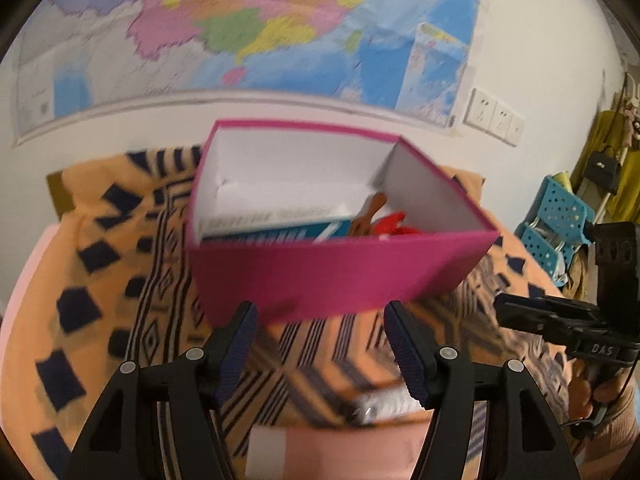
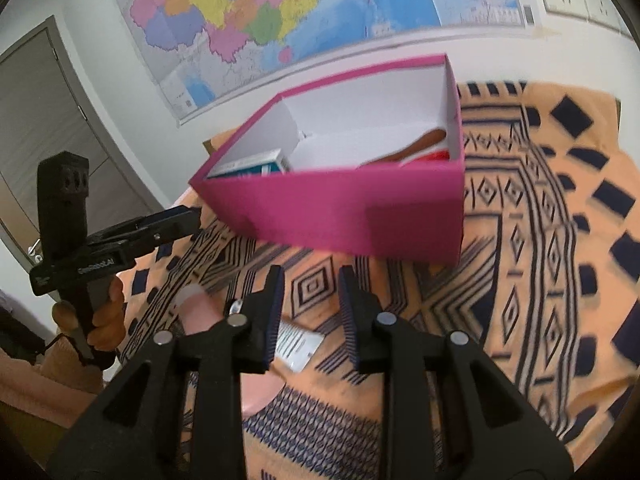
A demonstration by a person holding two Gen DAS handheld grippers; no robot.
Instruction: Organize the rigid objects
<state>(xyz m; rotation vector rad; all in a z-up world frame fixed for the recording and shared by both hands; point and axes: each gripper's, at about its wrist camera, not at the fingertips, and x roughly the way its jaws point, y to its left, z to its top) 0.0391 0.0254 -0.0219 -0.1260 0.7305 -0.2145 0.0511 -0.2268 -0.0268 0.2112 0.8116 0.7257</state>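
A magenta box (image 1: pixel 320 276) with a white inside stands on the orange patterned cloth (image 1: pixel 100 240). It holds a blue and white book (image 1: pixel 276 228), a wooden utensil (image 1: pixel 370 210) and something red (image 1: pixel 396 226). My left gripper (image 1: pixel 320 320) hovers just in front of the box's near wall, open and empty. In the right wrist view the box (image 2: pixel 340 208) lies ahead, and my right gripper (image 2: pixel 311 284) is open a little with nothing between its fingers. A white printed packet (image 2: pixel 298 344) and a blurred pale pink tube-like item (image 2: pixel 200 312) lie on the cloth below it.
A large map (image 1: pixel 240 20) covers the wall behind, with sockets (image 1: pixel 494 114) to its right. Blue perforated crates (image 1: pixel 556 216) and a black handbag (image 1: pixel 604 166) stand at the far right. A grey door (image 2: pixel 36 120) is at the left. A hand (image 2: pixel 104 320) holds the left gripper's handle.
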